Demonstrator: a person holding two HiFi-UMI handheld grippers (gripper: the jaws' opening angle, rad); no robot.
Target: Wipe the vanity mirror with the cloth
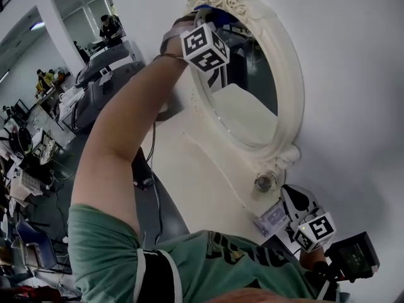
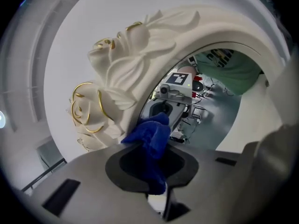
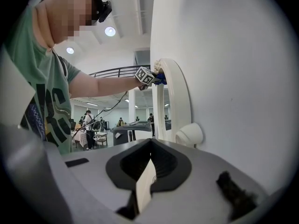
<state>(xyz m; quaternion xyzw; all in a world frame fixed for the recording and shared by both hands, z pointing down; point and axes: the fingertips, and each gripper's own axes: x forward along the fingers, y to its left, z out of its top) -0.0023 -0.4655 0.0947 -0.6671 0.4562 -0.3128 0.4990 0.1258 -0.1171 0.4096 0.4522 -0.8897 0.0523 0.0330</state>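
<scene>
At the top end of the vanity mirror (image 1: 245, 109), just under the rose ornament (image 2: 112, 80) of its frame: left gripper (image 2: 156, 171), jaws clamped on the blue cloth (image 2: 152, 134). The cloth bunches out past the jaw tips and seems to touch the glass where it meets the inner frame edge; actual contact is hard to confirm.

Mirror is an oval on the white wall (image 1: 353, 74). Its long axis runs from the ornament at far left down to its foot at near right in the head view. Nearly all the glass lies below the cloth along that axis, toward the person.

Right gripper (image 3: 147, 171) sits low, past the mirror's foot and well apart from the glass. Its jaws are closed on a pale flat slip (image 3: 145, 186), card-like; I can't tell what it is.

Judgement: only the left gripper is placed to wipe. The coming stroke should draw the cloth down the long axis, away from the ornament, keeping inside the frame lip.
</scene>
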